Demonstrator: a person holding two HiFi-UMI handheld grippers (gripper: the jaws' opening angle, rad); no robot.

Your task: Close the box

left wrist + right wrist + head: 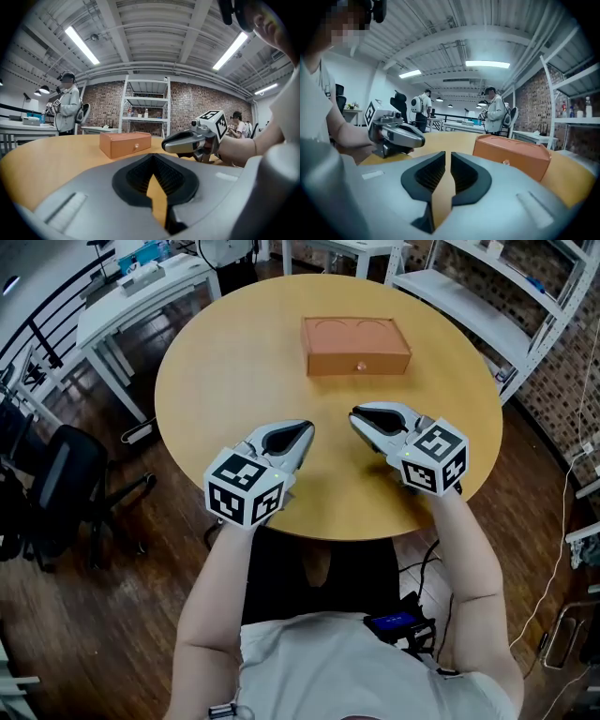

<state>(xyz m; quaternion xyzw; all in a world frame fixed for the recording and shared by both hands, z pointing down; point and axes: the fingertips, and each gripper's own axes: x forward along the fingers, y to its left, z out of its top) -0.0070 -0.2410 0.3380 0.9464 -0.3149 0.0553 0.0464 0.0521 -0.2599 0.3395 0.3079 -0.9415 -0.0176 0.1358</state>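
We hold the left gripper [300, 432] with its jaw tips touching and the right gripper [358, 416] with a narrow slit between its jaws, both empty above the round table [216, 381]. The orange box [356, 345] sits farther out, lid down, well apart from both.

Round wooden table [225, 390] bears one orange box [356, 347]

Nothing readable here, tbh. The only print-like stuff is the black-and-white square patterns on the marker cube [246, 488] of the left gripper [300, 432] and on the one on the right gripper [359, 418]. Those are just blocky codes, no letters or numbers.
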